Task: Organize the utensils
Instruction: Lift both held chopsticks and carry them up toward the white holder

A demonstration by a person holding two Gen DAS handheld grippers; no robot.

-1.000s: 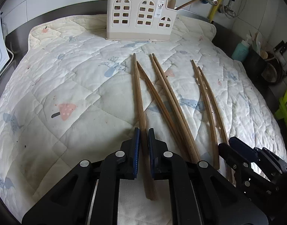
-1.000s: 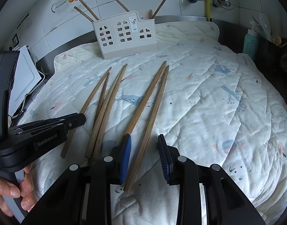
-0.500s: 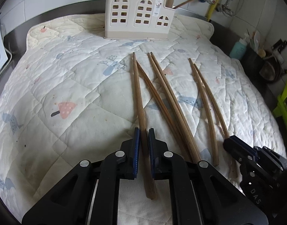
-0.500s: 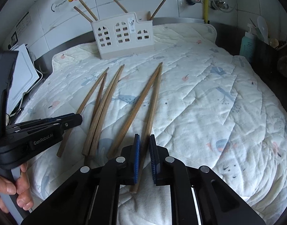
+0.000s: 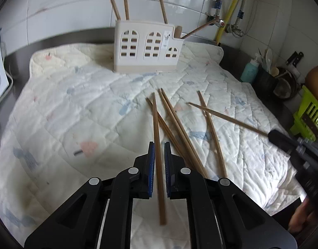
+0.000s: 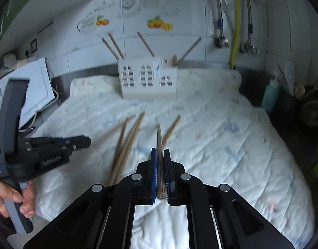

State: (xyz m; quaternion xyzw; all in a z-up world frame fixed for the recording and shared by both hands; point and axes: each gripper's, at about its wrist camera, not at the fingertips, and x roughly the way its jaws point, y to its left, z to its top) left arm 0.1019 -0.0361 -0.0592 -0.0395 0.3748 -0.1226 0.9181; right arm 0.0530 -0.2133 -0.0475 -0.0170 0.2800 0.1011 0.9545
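Left gripper (image 5: 158,152): black plastic arms with ribbed blue pads; the jaws are closed on a single wooden chopstick (image 5: 157,145), which runs toward 12 o'clock from between them, its butt end showing below the pads.
Right gripper (image 6: 160,155): same build; the jaws are clamped on a second chopstick (image 6: 159,145), seen nearly end-on and pointing toward 12 o'clock. In the left wrist view this stick (image 5: 227,118) slants up toward 10 o'clock from the dark gripper tip (image 5: 277,134) at 3 o'clock, clear of the cloth.
Loose chopsticks (image 5: 179,128): long, thin, round wooden rods, light brown, tapering; four lie on the cloth to the right of the left gripper, fanned out with tips toward 12 o'clock, some crossing. They are blurred in the right wrist view (image 6: 125,143).
Work surface: a quilted cream cloth (image 5: 76,108) with faint pastel prints and stitched diamond seams, wrinkled, spread over a dark counter (image 5: 65,39).
Utensil holder (image 5: 147,46): a cream plastic box at 12 o'clock on the far edge of the cloth, its front pierced with arched, gridded window cut-outs, with a lower section on its right side. It stands upright, well apart from both grippers.
Holder contents: four wooden sticks (image 5: 125,0) rise from it, three leaning from the taller part and one angled toward 2 o'clock from the lower part; a short stubby wooden piece (image 5: 178,32) also shows there.
Backdrop: glossy white wall tiles (image 5: 65,10) with fruit decals.
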